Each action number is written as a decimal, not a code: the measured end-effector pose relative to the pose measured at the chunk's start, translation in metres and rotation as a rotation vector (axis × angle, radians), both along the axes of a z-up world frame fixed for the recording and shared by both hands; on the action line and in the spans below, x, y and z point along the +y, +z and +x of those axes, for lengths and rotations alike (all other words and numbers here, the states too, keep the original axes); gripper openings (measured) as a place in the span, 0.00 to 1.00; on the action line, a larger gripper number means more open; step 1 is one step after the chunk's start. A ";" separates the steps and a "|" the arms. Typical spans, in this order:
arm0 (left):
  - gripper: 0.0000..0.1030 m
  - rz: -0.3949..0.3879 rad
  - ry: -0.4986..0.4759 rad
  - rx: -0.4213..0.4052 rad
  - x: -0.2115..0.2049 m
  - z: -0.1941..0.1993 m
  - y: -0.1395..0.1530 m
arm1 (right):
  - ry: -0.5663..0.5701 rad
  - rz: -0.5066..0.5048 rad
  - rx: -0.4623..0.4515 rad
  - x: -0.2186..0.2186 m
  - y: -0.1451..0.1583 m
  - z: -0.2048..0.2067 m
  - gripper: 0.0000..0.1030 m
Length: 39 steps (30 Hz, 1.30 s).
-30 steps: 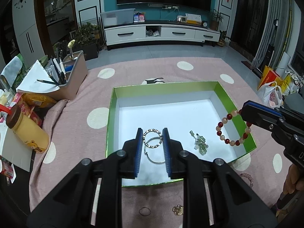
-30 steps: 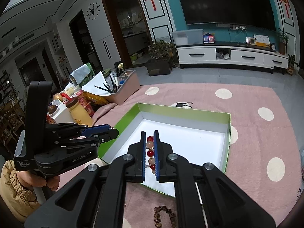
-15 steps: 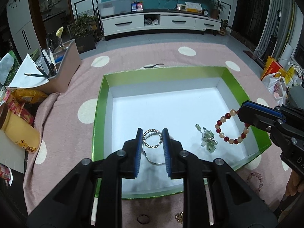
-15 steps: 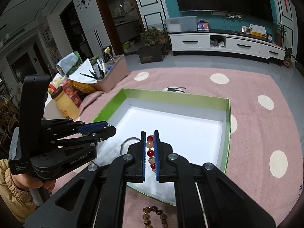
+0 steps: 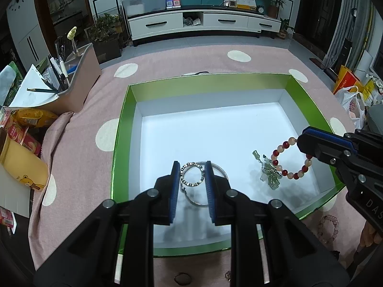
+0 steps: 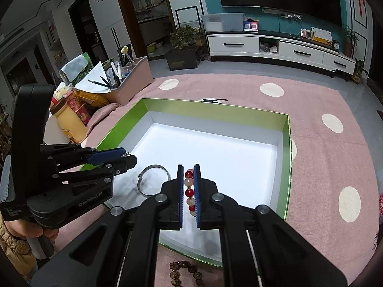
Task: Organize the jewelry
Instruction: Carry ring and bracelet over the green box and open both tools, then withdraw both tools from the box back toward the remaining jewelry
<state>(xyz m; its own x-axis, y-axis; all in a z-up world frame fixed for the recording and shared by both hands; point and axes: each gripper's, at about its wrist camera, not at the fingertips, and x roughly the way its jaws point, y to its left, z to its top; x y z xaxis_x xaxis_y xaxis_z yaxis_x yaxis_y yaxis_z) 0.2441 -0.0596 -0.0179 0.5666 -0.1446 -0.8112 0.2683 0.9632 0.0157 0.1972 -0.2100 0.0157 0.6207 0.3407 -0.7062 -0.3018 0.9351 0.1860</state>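
A green box (image 5: 203,80) with a white floor lies on the pink dotted cloth. My left gripper (image 5: 192,167) is shut on a small studded silver ring (image 5: 192,175) and holds it just above the box's near part. Under it a plain silver bangle (image 5: 219,171) lies on the floor. At the right, my right gripper (image 5: 299,143) is shut on a red and cream bead bracelet (image 5: 290,157), which hangs beside a green charm (image 5: 269,173). The right wrist view shows the beads (image 6: 188,184) pinched between that gripper's pads (image 6: 189,167), with the left gripper (image 6: 126,159) and bangle (image 6: 153,179) to its left.
On the cloth in front of the box lie a pink bead bracelet (image 5: 329,224), a brown bead bracelet (image 6: 185,272) and a small dark ring (image 5: 183,278). A pen organizer (image 5: 79,81), a yellow bottle (image 5: 21,165) and snack packs crowd the left edge.
Both grippers have come down toward the box and tipped further downward, each still holding its piece. The box now fills more of both views.
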 end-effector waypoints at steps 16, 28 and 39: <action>0.22 0.003 0.006 0.011 0.001 -0.001 -0.002 | -0.009 -0.006 -0.004 -0.003 0.000 -0.001 0.08; 0.58 0.002 0.012 -0.022 0.001 -0.010 0.011 | -0.038 -0.013 -0.041 -0.005 0.012 -0.012 0.34; 0.90 -0.006 0.055 -0.046 0.021 -0.033 0.028 | -0.092 -0.010 -0.075 -0.025 0.029 -0.046 0.59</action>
